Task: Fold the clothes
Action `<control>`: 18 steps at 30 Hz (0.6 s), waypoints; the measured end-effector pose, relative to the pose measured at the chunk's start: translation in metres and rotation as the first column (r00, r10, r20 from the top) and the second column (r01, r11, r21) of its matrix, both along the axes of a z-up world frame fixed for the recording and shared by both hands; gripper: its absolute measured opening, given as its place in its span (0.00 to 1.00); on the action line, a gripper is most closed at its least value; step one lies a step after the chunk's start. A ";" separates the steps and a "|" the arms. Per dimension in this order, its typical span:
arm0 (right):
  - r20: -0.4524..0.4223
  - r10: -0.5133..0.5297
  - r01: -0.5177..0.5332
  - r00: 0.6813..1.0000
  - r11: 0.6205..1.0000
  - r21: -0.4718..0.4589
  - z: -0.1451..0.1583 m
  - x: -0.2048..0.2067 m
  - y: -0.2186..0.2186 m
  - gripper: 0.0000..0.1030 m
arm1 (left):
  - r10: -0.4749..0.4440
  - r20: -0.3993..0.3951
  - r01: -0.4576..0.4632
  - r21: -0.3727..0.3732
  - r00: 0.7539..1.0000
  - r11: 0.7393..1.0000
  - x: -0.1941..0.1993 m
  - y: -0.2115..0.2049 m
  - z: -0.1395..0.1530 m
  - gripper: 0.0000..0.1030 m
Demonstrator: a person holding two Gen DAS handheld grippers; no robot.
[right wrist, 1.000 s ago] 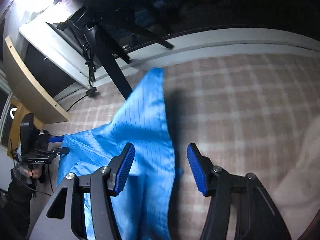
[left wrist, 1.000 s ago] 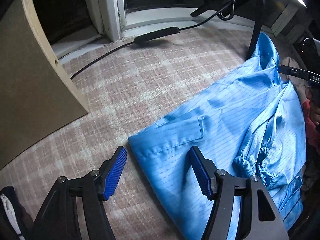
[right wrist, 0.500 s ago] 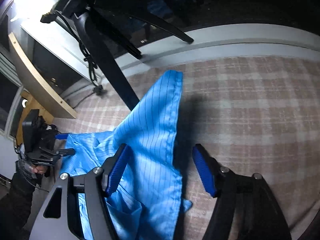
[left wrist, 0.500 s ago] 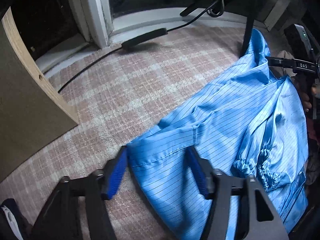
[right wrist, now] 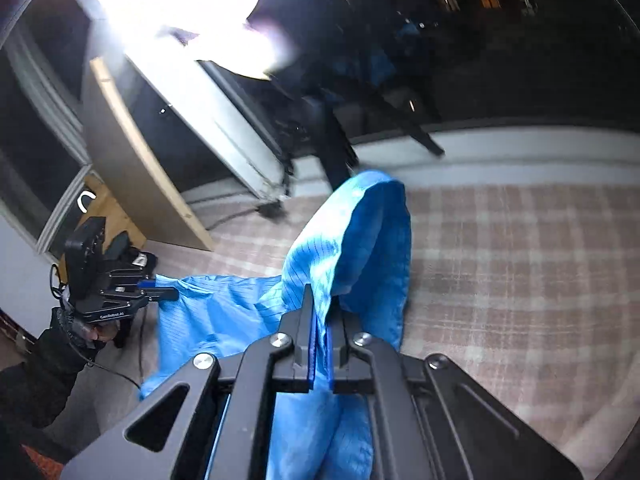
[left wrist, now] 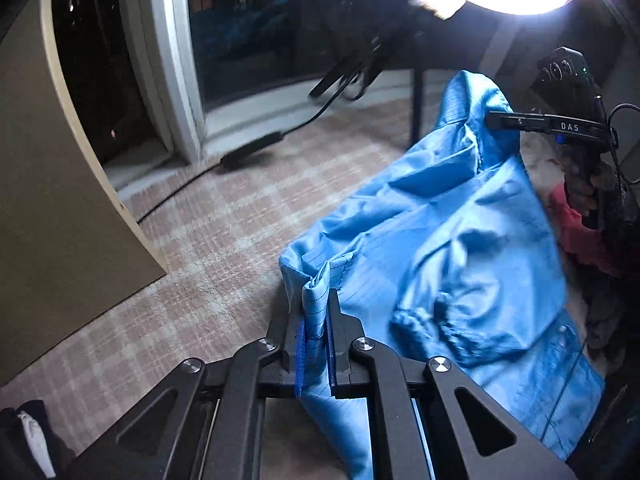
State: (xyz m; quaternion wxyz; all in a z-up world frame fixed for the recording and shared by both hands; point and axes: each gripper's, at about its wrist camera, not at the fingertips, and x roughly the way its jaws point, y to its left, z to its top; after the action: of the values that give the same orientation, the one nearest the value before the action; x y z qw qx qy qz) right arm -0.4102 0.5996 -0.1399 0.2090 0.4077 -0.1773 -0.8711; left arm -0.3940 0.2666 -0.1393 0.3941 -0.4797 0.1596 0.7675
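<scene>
The blue shirt (left wrist: 460,240) is hanging between both tongs above the checked carpet (left wrist: 224,232); the left tongs (left wrist: 316,344) and right tongs (right wrist: 322,344) are each pinching a bunched edge, where half a second ago their jaws were gaping around flat cloth

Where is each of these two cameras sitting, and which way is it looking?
Left wrist: rides on the left gripper, looking along its fingers over the blue shirt on the plaid cloth; the right gripper shows far right.
Right wrist: rides on the right gripper, looking toward the window; the left gripper and gloved hand show at left.
Shared: shirt, plaid cloth, each other's gripper.
</scene>
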 end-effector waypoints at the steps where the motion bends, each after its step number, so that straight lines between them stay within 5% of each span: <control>1: -0.018 0.005 -0.005 1.000 1.000 0.002 0.008 0.007 -0.001 0.03 | -0.009 -0.002 0.009 0.006 1.000 1.000 -0.001 0.001 0.004 0.08; 6: 0.019 -0.004 0.002 1.000 0.996 0.095 0.006 0.014 -0.014 0.03 | 0.033 -0.001 -0.033 -0.112 0.999 0.993 -0.014 0.020 -0.024 0.18; 11: 0.077 -0.049 0.045 0.996 0.998 0.053 -0.025 0.012 -0.007 0.03 | 0.098 0.086 -0.089 -0.104 0.991 0.991 -0.023 0.015 -0.050 0.47; 16: 0.151 -0.026 0.018 0.988 0.998 0.053 -0.049 0.002 0.002 0.06 | 0.037 0.065 -0.028 -0.144 0.997 0.989 -0.021 0.028 -0.063 0.52; 18: 0.175 -0.018 0.007 0.984 0.998 0.061 -0.058 -0.004 0.007 0.17 | 0.044 0.088 -0.035 -0.100 0.995 0.994 -0.027 0.030 -0.063 0.53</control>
State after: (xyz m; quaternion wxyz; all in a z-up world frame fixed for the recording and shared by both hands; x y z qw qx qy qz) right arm -0.4143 0.6063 -0.1977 0.1746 0.4879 -0.1711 -0.8380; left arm -0.4214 0.2965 -0.2027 0.3615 -0.5357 0.1695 0.7440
